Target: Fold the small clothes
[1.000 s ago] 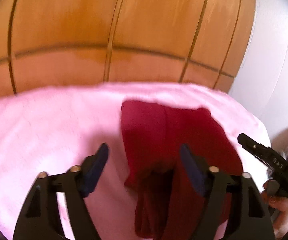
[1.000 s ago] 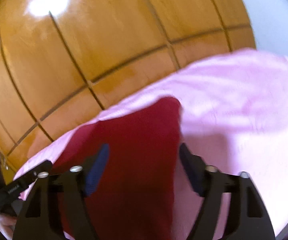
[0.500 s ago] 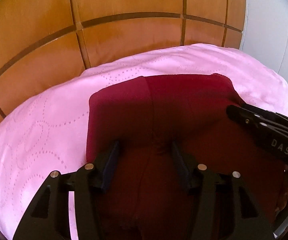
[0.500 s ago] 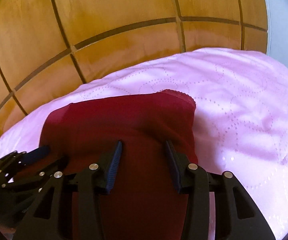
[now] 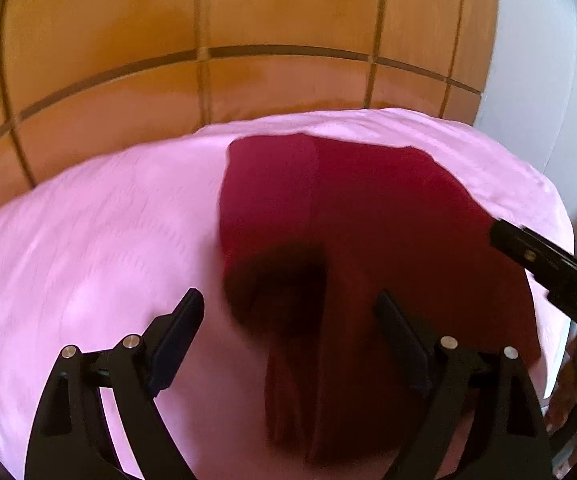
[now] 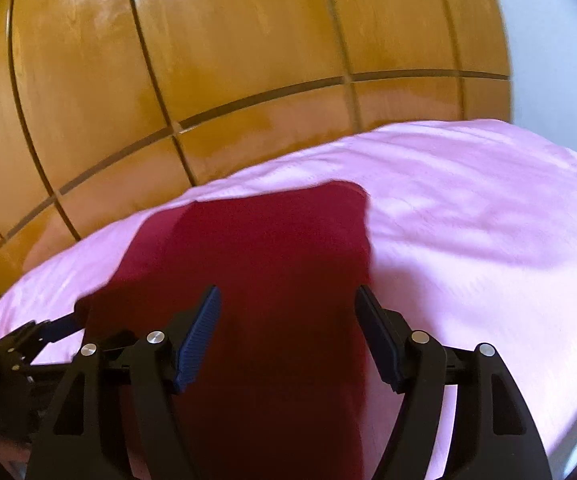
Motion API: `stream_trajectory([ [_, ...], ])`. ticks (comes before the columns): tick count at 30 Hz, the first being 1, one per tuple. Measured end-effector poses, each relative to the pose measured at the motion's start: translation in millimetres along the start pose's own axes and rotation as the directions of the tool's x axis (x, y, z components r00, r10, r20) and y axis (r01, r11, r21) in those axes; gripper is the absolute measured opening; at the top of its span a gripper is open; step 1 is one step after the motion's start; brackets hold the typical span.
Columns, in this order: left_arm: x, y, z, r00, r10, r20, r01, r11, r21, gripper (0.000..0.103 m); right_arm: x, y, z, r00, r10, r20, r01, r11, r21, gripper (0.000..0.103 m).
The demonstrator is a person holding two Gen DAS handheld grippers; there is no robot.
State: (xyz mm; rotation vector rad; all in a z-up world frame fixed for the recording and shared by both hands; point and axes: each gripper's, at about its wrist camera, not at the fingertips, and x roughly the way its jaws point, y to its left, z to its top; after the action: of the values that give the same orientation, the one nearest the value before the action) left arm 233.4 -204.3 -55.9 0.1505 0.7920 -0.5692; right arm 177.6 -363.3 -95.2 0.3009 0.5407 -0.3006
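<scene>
Lying on the pink bedcover (image 5: 88, 240), the dark red garment (image 5: 368, 208) sits untouched between both grippers' fingers, left gripper (image 5: 288, 312) and right gripper (image 6: 287, 308) jaws opening wide, gripping nothing.

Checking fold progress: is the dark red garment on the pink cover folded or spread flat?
Partly folded: the dark red garment lies on the pink cover with a bunched, doubled layer near its front edge.

Home bedroom: pink quilted bedspread (image 5: 88, 232), wooden panelled headboard (image 6: 248, 60).

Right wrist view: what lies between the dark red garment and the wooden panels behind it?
Only the pink bedcover separates the garment from the panels; right wrist view.
</scene>
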Motion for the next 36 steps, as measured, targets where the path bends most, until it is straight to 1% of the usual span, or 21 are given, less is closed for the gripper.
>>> stream_trajectory([
  [1,-2.8,3.5,-8.4,1.0,-0.008,-0.006,0.008,1.0,-0.016,0.088,-4.5,-0.2,-4.9,1.0,-0.011,-0.005,0.011,1.0,0.01,0.068],
  [3,-1.7,6.7,-17.8,1.0,0.001,-0.027,-0.001,1.0,-0.023,0.088,-9.5,-0.3,-19.5,0.998,-0.049,-0.039,0.05,0.999,0.019,0.068],
  [4,0.6,8.7,-21.4,0.999,0.013,-0.038,-0.014,1.0,-0.025,0.088,-7.7,1.2,-26.0,0.996,-0.062,-0.062,0.063,0.998,0.01,0.068],
  [6,5.6,13.6,-24.3,0.998,0.011,-0.057,-0.013,0.999,-0.044,0.088,1.9,5.5,-38.4,0.99,-0.089,-0.107,0.087,0.996,-0.027,0.068],
  [7,7.7,15.5,-24.7,0.998,0.008,-0.068,-0.011,0.999,-0.052,0.088,5.3,7.9,-42.6,0.989,-0.096,-0.116,0.091,0.995,-0.043,0.068],
  [8,7.3,15.9,-24.3,0.997,0.005,-0.072,-0.009,0.998,-0.056,0.088,5.4,9.3,-44.9,0.99,-0.1,-0.104,0.095,0.994,-0.05,0.068],
  [11,-4.6,12.0,-25.7,0.998,0.019,-0.067,-0.022,0.999,-0.044,0.087,0.8,7.1,-39.6,0.989,-0.086,-0.119,0.084,0.996,-0.026,0.072],
  [13,-15.8,7.2,-29.6,0.998,0.017,-0.065,-0.019,1.0,-0.024,0.091,-10.7,4.7,-38.3,0.992,-0.07,-0.106,0.072,0.997,0.013,0.078],
  [14,-21.4,5.2,-31.9,0.998,0.019,-0.064,-0.02,1.0,-0.02,0.097,-16.9,4.7,-39.2,0.994,-0.065,-0.092,0.068,0.997,0.028,0.081],
  [15,-27.6,3.4,-34.6,0.998,0.025,-0.057,-0.026,1.0,-0.017,0.1,-23.4,4.3,-40.0,0.995,-0.061,-0.076,0.064,0.997,0.043,0.083],
  [17,-43.5,-1.0,-41.8,0.999,0.021,-0.025,-0.021,1.0,-0.013,0.1,-35.3,5.9,-40.9,0.997,-0.052,-0.05,0.055,0.996,0.069,0.09],
  [18,-49.6,-2.8,-45.2,1.0,0.02,-0.014,-0.02,1.0,-0.008,0.1,-39.3,8.5,-39.8,0.998,-0.039,-0.049,0.042,0.997,0.066,0.091],
  [19,-56.5,-5.3,-49.5,1.0,0.03,-0.001,-0.03,1.0,0.001,0.1,-44.2,11.8,-40.0,0.999,-0.03,-0.044,0.032,0.998,0.057,0.092],
  [20,-61.7,-7.3,-52.8,0.999,0.048,0.007,-0.048,0.999,0.006,0.101,-51.5,16.9,-40.1,0.999,-0.028,-0.028,0.029,0.999,0.037,0.097],
  [21,-66.2,-9.2,-55.6,0.997,0.073,0.012,-0.073,0.997,0.007,0.101,-59.6,20.7,-41.3,1.0,-0.03,-0.01,0.03,0.999,0.021,0.099],
  [23,-76.5,-9.7,-61.4,0.993,0.12,0.02,-0.12,0.993,-0.005,0.101,-70.7,24.5,-43.1,0.999,-0.043,0.013,0.043,0.999,0.005,0.099],
  [26,-89.6,-10.5,-66.8,0.984,0.178,0.03,-0.177,0.984,-0.023,0.101,-85.4,27.7,-45.9,0.995,-0.094,0.031,0.094,0.995,-0.011,0.099],
  [27,-94.0,-11.2,-68.9,0.982,0.185,0.038,-0.185,0.982,-0.026,0.101,-90.0,27.3,-46.6,0.993,-0.113,0.037,0.114,0.993,-0.01,0.099],
  [29,-104.5,-11.8,-72.7,0.982,0.178,0.06,-0.176,0.984,-0.031,0.101,-97.4,25.2,-48.4,0.988,-0.148,0.046,0.148,0.989,-0.006,0.099],
  [32,-115.2,-11.8,-75.0,0.979,0.192,0.071,-0.189,0.981,-0.039,0.101,-103.5,25.8,-53.4,0.982,-0.184,0.037,0.185,0.983,-0.02,0.099],
  [36,-123.2,-8.9,-75.6,0.984,0.163,0.071,-0.159,0.985,-0.061,0.101,-110.8,31.7,-65.8,0.973,-0.228,0.028,0.229,0.971,-0.066,0.099],
])
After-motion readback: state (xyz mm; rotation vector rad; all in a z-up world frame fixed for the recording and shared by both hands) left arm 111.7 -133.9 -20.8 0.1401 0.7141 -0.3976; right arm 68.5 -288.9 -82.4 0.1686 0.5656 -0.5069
